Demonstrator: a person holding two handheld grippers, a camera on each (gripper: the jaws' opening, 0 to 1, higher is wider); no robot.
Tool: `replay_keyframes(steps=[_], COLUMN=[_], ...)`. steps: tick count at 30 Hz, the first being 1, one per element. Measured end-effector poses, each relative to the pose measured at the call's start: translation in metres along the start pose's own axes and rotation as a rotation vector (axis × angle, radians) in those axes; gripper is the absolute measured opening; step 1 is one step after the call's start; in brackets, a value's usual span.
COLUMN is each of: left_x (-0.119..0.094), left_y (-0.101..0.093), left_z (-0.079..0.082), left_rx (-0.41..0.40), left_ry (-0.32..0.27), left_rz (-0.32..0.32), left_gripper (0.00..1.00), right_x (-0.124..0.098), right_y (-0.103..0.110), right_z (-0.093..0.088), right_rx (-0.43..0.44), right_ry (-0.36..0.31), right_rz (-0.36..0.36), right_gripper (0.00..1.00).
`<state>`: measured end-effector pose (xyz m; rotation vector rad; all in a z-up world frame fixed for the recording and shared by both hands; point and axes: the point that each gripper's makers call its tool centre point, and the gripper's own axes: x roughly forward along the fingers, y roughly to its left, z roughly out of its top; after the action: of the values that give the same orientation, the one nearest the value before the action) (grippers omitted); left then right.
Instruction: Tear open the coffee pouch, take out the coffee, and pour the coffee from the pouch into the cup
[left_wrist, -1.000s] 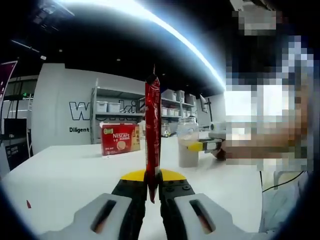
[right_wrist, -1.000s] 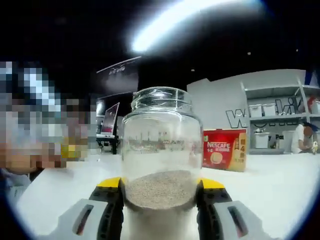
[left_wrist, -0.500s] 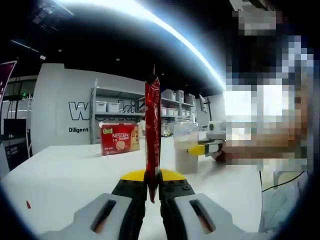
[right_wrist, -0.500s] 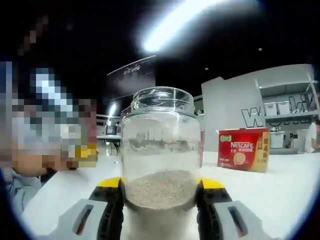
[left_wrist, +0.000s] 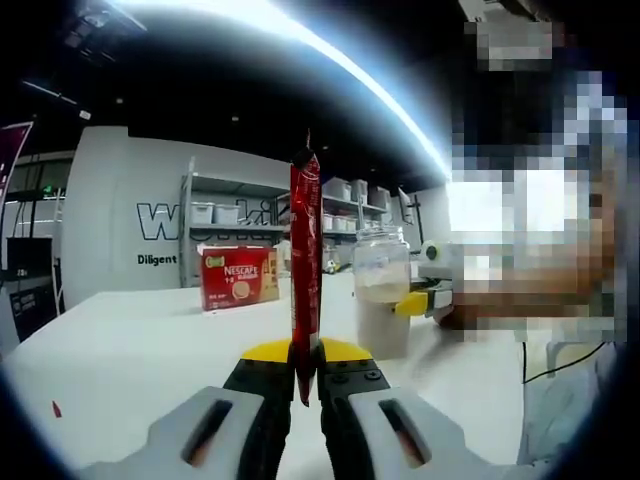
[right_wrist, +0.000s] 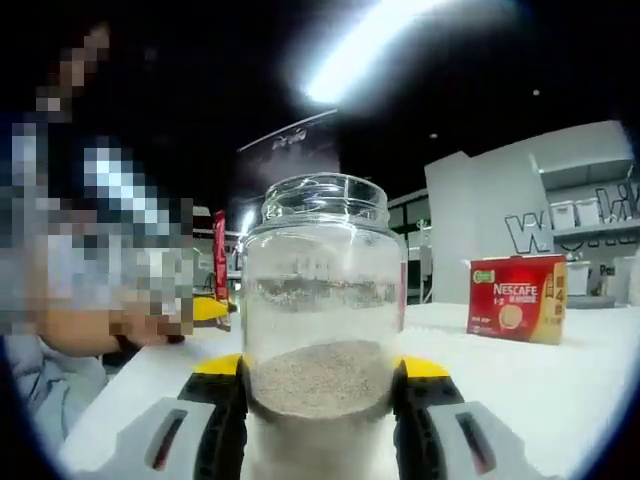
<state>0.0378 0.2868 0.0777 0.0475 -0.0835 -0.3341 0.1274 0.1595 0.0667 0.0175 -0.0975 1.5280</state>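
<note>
Left gripper (left_wrist: 305, 385) clamped on the upright red pouch (left_wrist: 305, 260), right gripper (right_wrist: 320, 395) clamped round the glass jar (right_wrist: 322, 300) of powder (lifted, probably) — best bring jar mouth under the pouch tip before tipping — behind, on the table (left_wrist: 120, 340), a box (left_wrist: 238, 277) reading NESCAFE.

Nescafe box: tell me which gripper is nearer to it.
Cannot tell. Left gripper, clamping the upright red pouch, faces the Nescafe box across the table; right gripper, holding the jar, sees it off right.
</note>
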Motion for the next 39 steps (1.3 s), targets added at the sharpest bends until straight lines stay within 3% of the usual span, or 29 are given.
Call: replay_keyframes(steps=[17, 33, 39], left_x=[-0.002, -0.003, -0.004], left_y=[-0.009, -0.016, -0.023], left_z=[0.000, 0.002, 0.000], left_rx=[0.004, 0.000, -0.032], left_ry=[0.011, 0.015, 0.035], left_rz=[-0.001, -0.002, -0.028], left_gripper=[0.11, 0.11, 0.11], right_x=[0.005, 0.004, -0.011], right_y=[0.052, 0.063, 0.056], right_z=[0.004, 0.004, 0.022], right_rx=[0.003, 0.027, 0.072], right_ry=[-0.004, 0.009, -0.076], right_rz=[0.093, 0.139, 0.091], right_gripper=[0.58, 0.59, 0.61])
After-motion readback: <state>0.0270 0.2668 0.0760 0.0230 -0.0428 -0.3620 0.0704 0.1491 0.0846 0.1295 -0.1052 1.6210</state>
